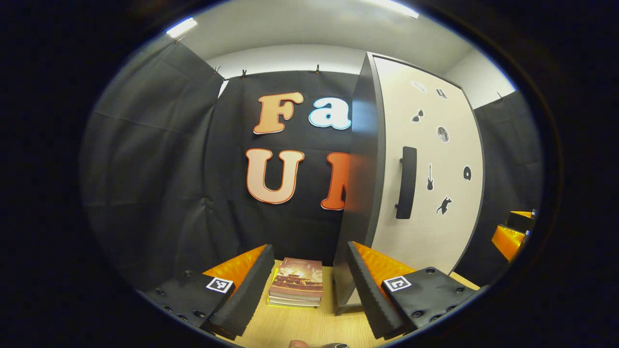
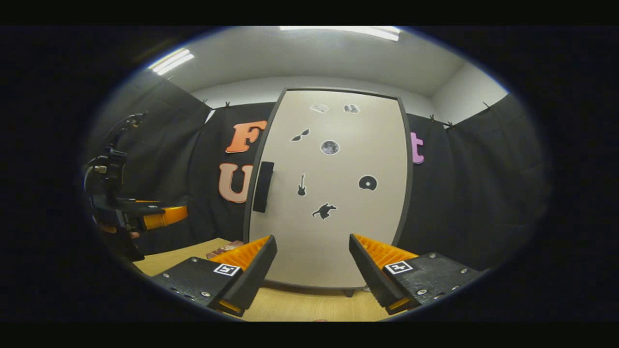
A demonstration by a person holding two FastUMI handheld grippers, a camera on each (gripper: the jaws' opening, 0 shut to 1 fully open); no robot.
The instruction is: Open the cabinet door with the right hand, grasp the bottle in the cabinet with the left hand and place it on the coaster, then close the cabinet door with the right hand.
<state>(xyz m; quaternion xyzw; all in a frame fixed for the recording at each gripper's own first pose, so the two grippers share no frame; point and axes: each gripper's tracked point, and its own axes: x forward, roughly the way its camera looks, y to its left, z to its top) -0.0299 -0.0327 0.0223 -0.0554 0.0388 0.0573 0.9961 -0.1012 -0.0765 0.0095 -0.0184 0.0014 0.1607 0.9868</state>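
Observation:
The cabinet (image 2: 333, 193) stands on the wooden table with its pale door (image 1: 435, 183) shut, so the inside is hidden. The door carries small black stickers and a black upright handle (image 2: 263, 186) on its left edge. My right gripper (image 2: 313, 239) is open and faces the lower middle of the door, to the right of the handle and a short way back. My left gripper (image 1: 309, 249) is open too and empty, held left of the cabinet's dark side panel (image 1: 362, 169). In the right gripper view the left gripper (image 2: 145, 217) hangs at the far left.
A short stack of books (image 1: 296, 287) lies on the table (image 1: 300, 328) just left of the cabinet's front corner. The right gripper (image 1: 512, 234) peeks in at the far right of the left gripper view. Black cloth walls close in behind and beside.

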